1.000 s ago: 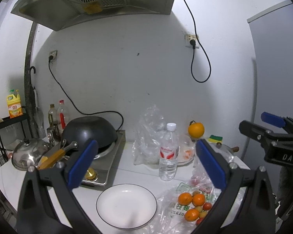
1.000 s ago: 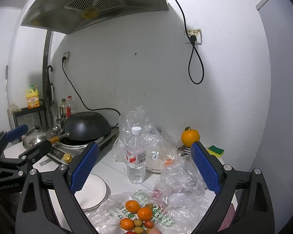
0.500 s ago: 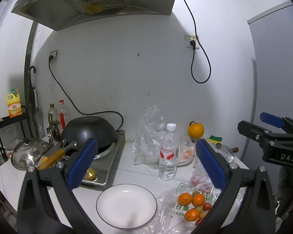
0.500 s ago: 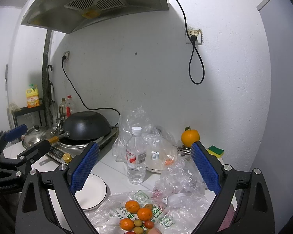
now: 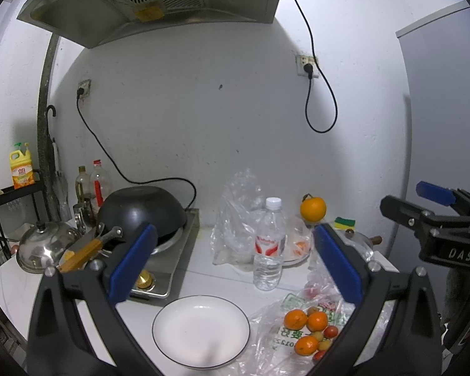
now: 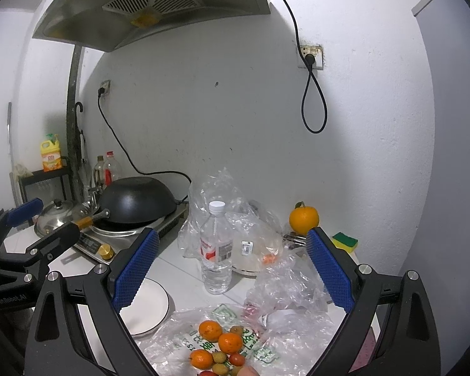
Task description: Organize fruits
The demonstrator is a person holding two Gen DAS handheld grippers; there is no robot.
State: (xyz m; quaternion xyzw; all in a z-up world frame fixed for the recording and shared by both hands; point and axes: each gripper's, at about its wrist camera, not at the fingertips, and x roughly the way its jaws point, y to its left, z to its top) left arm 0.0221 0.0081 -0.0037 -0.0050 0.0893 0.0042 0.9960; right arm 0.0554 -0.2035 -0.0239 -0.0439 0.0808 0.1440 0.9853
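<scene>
Three small oranges [image 5: 307, 326] and several small red and yellowish fruits lie on a flattened plastic bag [image 5: 297, 341] on the white counter; they also show in the right wrist view [image 6: 219, 341]. An empty white plate [image 5: 200, 332] sits left of them, and it shows in the right wrist view [image 6: 147, 307] too. A large orange [image 5: 312, 208] stands near the wall. My left gripper [image 5: 233, 261] is open and empty above the plate. My right gripper [image 6: 230, 266] is open and empty above the fruits.
A water bottle [image 5: 268, 244] stands mid-counter with crumpled clear bags [image 5: 235, 216] behind it. A black wok [image 5: 141, 213] sits on a stove [image 5: 166, 263] at the left, beside a steel lid [image 5: 44, 247]. A sponge [image 6: 344, 239] lies at the right.
</scene>
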